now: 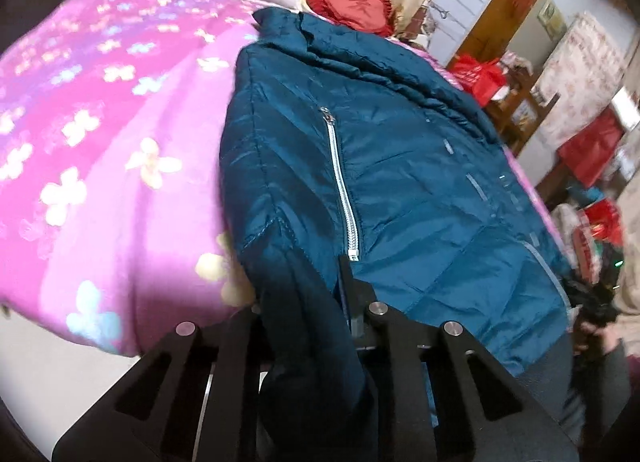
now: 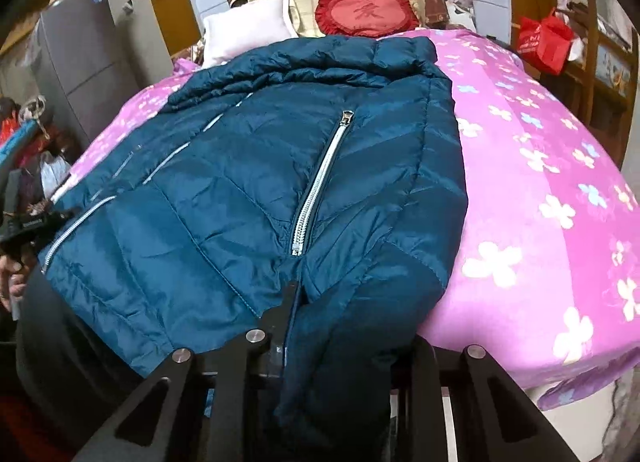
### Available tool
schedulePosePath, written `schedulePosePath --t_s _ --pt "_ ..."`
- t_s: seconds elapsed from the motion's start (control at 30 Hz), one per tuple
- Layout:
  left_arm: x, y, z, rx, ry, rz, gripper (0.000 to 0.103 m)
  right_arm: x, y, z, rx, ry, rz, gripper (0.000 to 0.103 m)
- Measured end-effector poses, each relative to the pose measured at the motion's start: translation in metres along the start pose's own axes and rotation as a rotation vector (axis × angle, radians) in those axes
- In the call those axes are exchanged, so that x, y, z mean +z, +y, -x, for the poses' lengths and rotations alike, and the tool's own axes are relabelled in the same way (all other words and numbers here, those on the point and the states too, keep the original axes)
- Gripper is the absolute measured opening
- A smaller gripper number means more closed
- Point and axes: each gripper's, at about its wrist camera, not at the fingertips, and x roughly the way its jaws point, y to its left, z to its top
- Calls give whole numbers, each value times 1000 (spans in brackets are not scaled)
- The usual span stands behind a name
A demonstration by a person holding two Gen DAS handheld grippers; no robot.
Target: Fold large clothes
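Observation:
A teal quilted jacket (image 1: 392, 166) with silver pocket zippers lies front up on a pink flowered bed cover (image 1: 100, 134). My left gripper (image 1: 316, 290) is shut on the jacket's near hem, and dark fabric bunches between its fingers. In the right wrist view the same jacket (image 2: 240, 190) spreads over the bed cover (image 2: 540, 190). My right gripper (image 2: 320, 302) is shut on the jacket's near hem just below a pocket zipper. Its right finger is hidden under the fabric.
A red heart cushion (image 2: 366, 12) and a white pillow (image 2: 248, 34) sit at the bed's head. A grey cabinet (image 2: 76, 74) stands left of the bed. Red bags (image 1: 480, 74) and wooden furniture crowd the room beside the bed.

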Motion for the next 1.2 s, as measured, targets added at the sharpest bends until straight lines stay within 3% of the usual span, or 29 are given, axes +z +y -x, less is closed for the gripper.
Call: schedulePosePath --t_s 0.1,0.43,1.2 --pt "-2 -8 -4 54 -3 -34 15 0 7 -2 -48 5 0 25" --pt "-5 -5 -5 58 -15 -8 18 2 16 -5 -156 7 -92 25" --pt "-5 -6 -5 55 -29 20 24 1 20 -5 -178 1 -62 26"
